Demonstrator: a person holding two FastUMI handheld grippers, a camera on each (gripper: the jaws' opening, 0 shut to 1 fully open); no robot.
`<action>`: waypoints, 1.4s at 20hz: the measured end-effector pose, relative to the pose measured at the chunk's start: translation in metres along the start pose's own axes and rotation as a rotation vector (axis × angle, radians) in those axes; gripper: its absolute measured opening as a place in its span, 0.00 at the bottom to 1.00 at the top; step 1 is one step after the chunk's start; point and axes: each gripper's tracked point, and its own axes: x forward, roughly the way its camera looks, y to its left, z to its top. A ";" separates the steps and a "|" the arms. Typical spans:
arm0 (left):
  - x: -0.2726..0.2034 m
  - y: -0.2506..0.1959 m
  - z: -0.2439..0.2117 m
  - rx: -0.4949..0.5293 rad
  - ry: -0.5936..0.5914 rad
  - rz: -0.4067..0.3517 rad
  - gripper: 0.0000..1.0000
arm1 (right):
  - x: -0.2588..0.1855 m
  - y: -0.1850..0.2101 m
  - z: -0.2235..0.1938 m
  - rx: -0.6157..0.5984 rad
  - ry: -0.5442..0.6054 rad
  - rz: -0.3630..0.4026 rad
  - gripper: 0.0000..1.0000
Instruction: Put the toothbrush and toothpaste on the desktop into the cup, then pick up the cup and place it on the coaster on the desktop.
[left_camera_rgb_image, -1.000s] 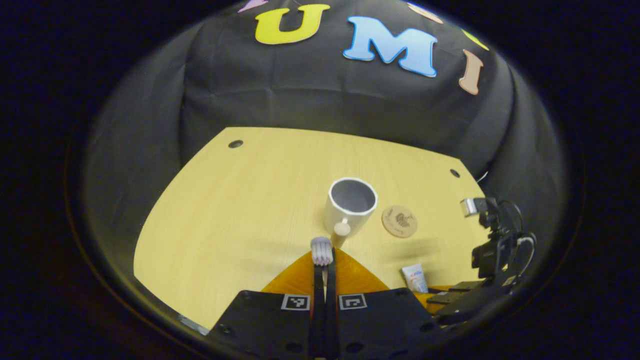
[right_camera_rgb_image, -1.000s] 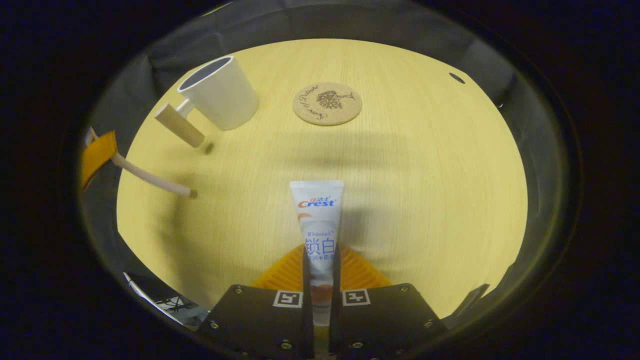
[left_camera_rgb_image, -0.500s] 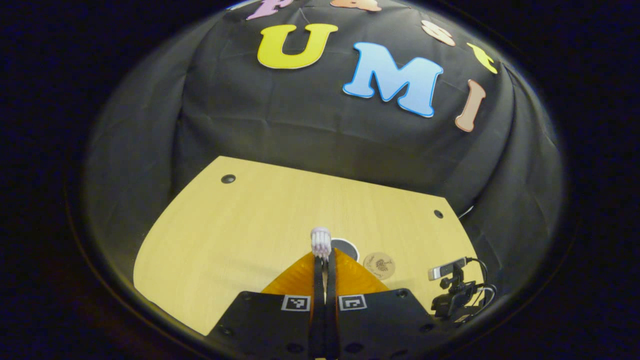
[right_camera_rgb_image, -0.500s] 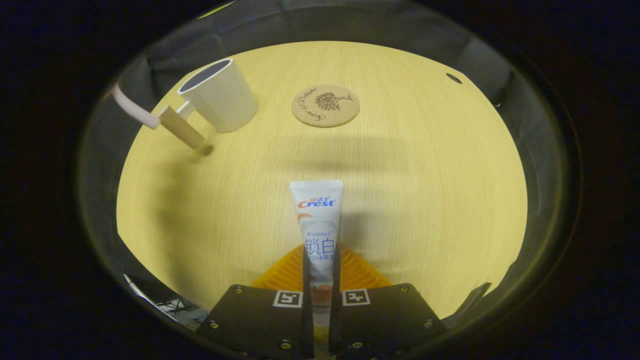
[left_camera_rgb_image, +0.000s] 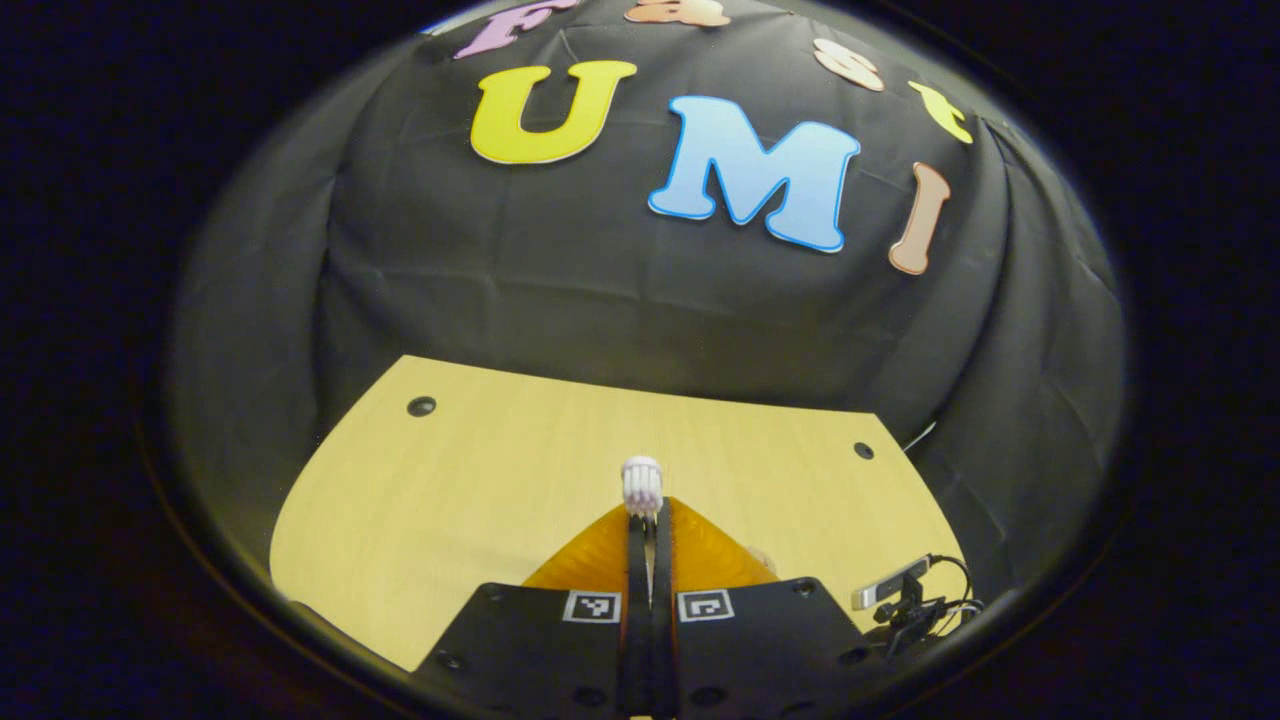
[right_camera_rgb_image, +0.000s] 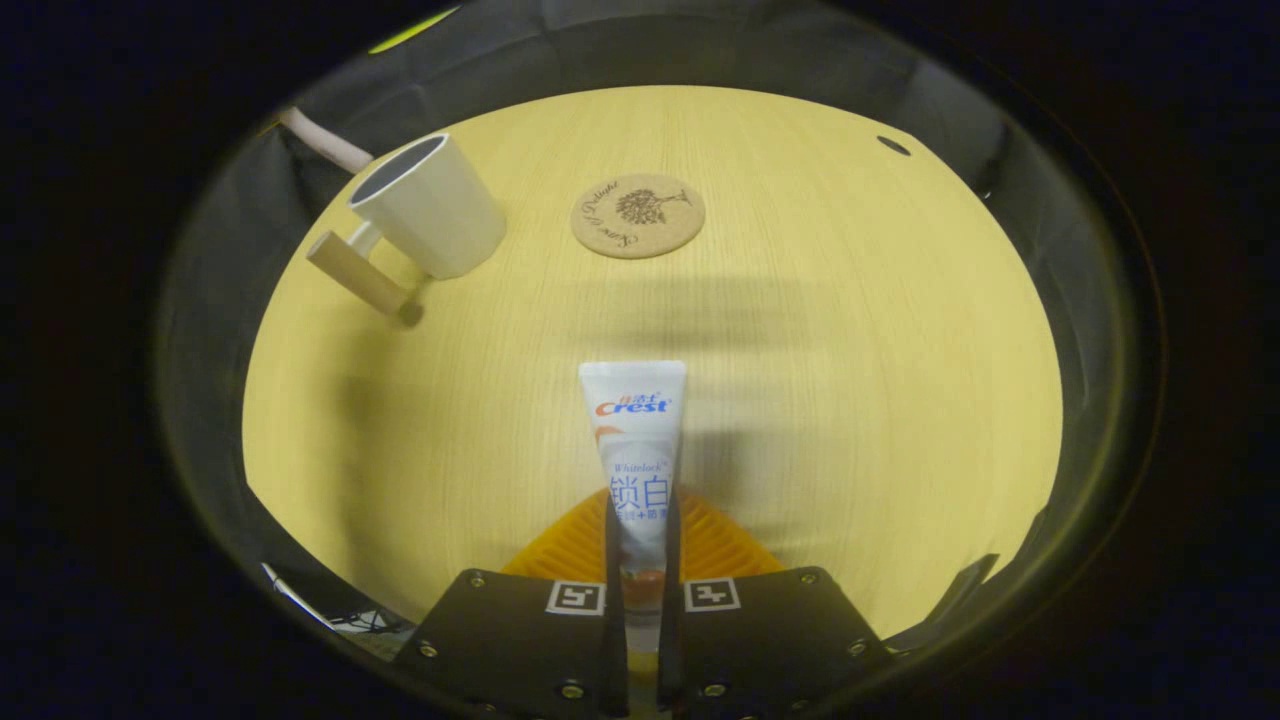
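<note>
**Both grippers loaded, cup has nothing in it**

Left gripper (left_camera_rgb_image: 648, 530): fingers pinched on the toothbrush (left_camera_rgb_image: 641, 482), bristle head poking up past the tips. Held above the table (left_camera_rgb_image: 480, 470), camera pitched toward the booth wall. A small camera on a stand (left_camera_rgb_image: 900, 600) sits at the table's right edge.

Right gripper (right_camera_rgb_image: 640, 545): fingers clamped on the toothpaste (right_camera_rgb_image: 634, 440), crimped end pointing forward, tube raised off the table.

In the right gripper view: cup (right_camera_rgb_image: 430, 205) upright at far left with its handle toward the camera, and a pale rod just beyond its rim, probably the toothbrush handle. Coaster (right_camera_rgb_image: 637, 215) bare, near the cup's right, not touching it.
</note>
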 end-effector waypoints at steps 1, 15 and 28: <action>0.009 0.003 -0.004 0.004 0.006 0.001 0.06 | 0.000 0.000 0.000 0.004 -0.002 -0.001 0.14; 0.053 -0.001 -0.073 0.098 0.157 -0.028 0.10 | 0.004 -0.001 0.001 0.010 -0.017 -0.016 0.14; 0.010 0.069 -0.100 0.025 0.177 0.037 0.40 | -0.046 0.009 0.101 0.201 -0.226 0.098 0.13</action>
